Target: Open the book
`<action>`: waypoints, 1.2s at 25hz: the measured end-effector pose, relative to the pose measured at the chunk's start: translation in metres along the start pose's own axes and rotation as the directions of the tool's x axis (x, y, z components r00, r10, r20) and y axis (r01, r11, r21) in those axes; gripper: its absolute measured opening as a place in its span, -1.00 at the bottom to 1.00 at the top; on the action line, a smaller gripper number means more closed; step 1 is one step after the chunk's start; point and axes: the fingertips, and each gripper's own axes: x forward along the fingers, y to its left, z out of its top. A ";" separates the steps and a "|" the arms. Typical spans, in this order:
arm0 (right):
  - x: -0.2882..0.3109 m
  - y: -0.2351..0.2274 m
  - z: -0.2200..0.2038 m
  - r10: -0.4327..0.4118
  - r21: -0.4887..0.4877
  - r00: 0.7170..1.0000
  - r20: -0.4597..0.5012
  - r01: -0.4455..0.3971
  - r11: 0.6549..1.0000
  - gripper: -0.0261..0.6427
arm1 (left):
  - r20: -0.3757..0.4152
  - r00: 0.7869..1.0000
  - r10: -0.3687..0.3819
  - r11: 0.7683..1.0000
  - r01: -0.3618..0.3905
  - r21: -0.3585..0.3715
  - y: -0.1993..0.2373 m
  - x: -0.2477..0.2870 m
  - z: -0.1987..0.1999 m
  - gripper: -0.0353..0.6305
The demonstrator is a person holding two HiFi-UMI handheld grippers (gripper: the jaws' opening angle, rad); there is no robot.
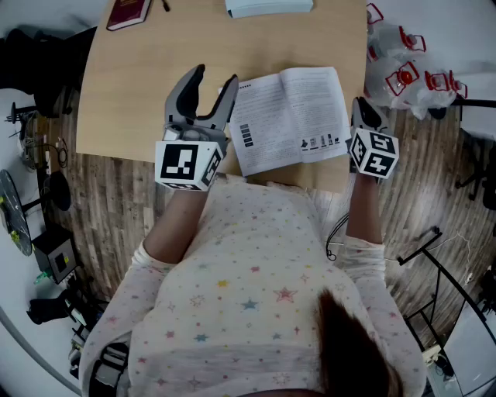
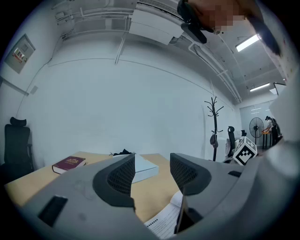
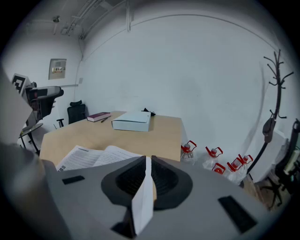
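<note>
1. Pale wood forms the top of the rectangular table (image 1: 155, 85). A thin open book with white printed pages (image 1: 291, 116) lies flat on it at the table's near edge, towards its right corner.
2. The left gripper (image 1: 216, 76), grey with black pads, hovers over the table's near edge, just left of the open book. Its own view (image 2: 152, 173) shows the two jaws spread well apart with nothing between them. Only bare table top and a corner of the printed page show through the gap.
3. The right gripper (image 1: 361, 115) sits at the table's right near corner, against the open book's right-hand edge. In its own view (image 3: 147, 176) the jaws are pressed together on a white page (image 3: 143, 201), which stands on edge between the pads. I cannot trace where that page joins the book.
4. A dark red hardback book (image 1: 128, 13) lies closed at the table's far left corner.
5. A flat white box (image 1: 270, 7) rests at the middle of the table's far edge.
6. Clear plastic bottles with red handles (image 1: 407, 70) stand in a cluster on the floor just off the table's right side.
7. A bare black coat stand (image 3: 274, 93) rises against the white wall beyond the table's right side.
8. The person's sleeves and star-printed top (image 1: 232, 302) fill the space just short of the table's near edge.
</note>
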 end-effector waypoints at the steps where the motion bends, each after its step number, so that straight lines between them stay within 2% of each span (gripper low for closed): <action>1: -0.002 0.001 0.003 0.001 0.000 1.000 0.010 -0.001 1.000 -0.82 | 0.001 1.000 -0.003 1.000 0.003 -0.001 0.000 0.000 0.000 -0.19; 18: -0.029 0.025 0.047 -0.039 0.019 0.992 0.123 0.037 0.999 -0.91 | 0.030 0.994 -0.104 0.994 0.104 -0.012 0.009 0.009 0.016 -0.50; 30: -0.053 0.040 0.073 -0.061 0.133 0.969 0.241 0.030 0.991 -0.92 | 0.069 0.987 -0.148 0.989 0.150 -0.013 0.020 -0.002 0.037 -0.63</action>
